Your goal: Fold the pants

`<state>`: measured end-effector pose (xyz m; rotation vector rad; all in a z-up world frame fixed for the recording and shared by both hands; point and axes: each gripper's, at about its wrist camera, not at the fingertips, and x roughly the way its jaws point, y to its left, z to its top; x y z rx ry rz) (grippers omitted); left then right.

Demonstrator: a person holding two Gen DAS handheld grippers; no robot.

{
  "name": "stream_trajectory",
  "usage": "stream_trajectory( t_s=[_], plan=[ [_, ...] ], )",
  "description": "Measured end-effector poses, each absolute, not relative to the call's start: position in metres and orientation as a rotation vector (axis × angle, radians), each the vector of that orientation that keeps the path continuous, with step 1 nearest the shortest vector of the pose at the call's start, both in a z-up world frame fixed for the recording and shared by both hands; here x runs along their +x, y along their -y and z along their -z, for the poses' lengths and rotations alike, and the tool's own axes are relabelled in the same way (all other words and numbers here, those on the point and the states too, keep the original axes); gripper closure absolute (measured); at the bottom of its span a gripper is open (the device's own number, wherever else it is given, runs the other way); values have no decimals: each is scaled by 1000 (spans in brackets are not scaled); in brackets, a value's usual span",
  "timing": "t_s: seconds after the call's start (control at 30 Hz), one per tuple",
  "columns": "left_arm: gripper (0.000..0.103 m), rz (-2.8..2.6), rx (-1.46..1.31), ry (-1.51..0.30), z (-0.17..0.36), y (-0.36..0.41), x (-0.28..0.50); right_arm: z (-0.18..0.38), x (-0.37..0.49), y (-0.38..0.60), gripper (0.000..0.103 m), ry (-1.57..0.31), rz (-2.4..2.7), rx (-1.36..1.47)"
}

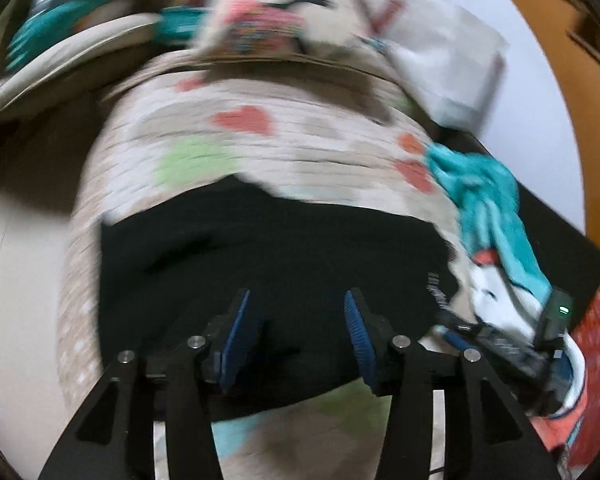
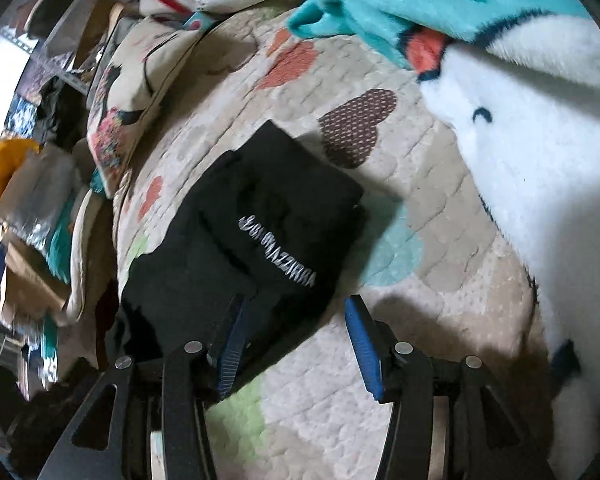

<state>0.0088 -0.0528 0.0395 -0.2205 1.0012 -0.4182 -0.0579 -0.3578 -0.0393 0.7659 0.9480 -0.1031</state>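
I see black pants (image 2: 240, 236) folded into compact bundle on quilted bed cover (image 2: 440, 304), ahead of both jaws. Left gripper (image 1: 296, 336) jaws wide, empty, above fabric. Right gripper (image 2: 296, 344) jaws wide, straddling bundle's near edge. I judge fold nearly complete; plush blanket (image 2: 540, 160) right of jaws.

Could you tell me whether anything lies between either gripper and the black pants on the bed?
Nothing visible does. The left gripper hangs open directly over the black pants, and the right gripper stands open at their near edge. The teal and white plush blanket lies off to the side on the quilt.
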Motion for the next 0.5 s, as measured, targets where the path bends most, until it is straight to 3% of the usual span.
stream_trajectory(
  t_s=[0.2,0.5],
  plan=[
    [56,577,-55,-1068,-45,147,61,53,-49,365,49,-931,134,817],
    [56,721,39,-1184,-9,256,122,60,-39,368,49,-866,132,864]
  ],
)
